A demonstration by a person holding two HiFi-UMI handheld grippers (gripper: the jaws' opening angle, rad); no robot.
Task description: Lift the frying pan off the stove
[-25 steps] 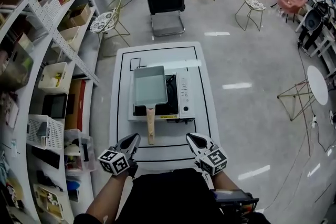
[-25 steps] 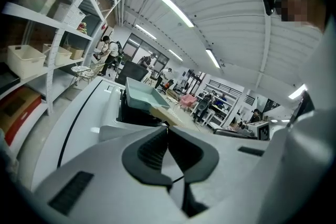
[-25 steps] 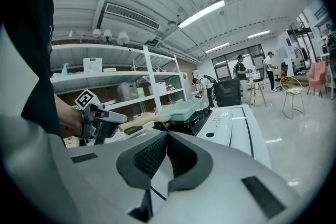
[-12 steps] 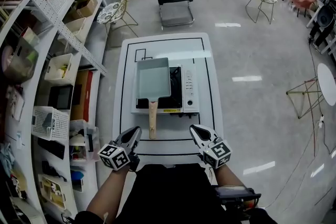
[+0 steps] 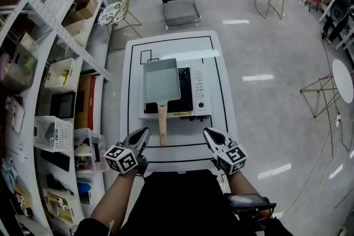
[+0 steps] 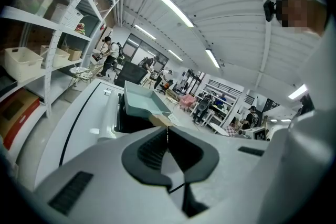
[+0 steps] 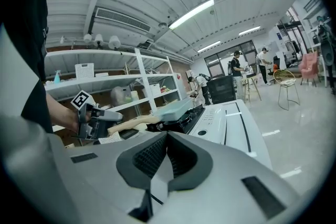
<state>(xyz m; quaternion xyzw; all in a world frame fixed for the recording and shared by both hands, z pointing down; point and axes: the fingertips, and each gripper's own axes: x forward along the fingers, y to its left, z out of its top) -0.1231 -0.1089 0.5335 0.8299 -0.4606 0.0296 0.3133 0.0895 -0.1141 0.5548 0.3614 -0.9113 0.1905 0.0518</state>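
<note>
I hold the left tool and right tool forward, both clenched empty, flanking the frying pan handle.

The white table is seen whole, steeply from above, by the head camera at its near end. From the left gripper, close over the table's near left, the far end is faced. From the right gripper, at the near right, the view is turned leftward. The frying pan on the stove is shared by all 3 views.
</note>
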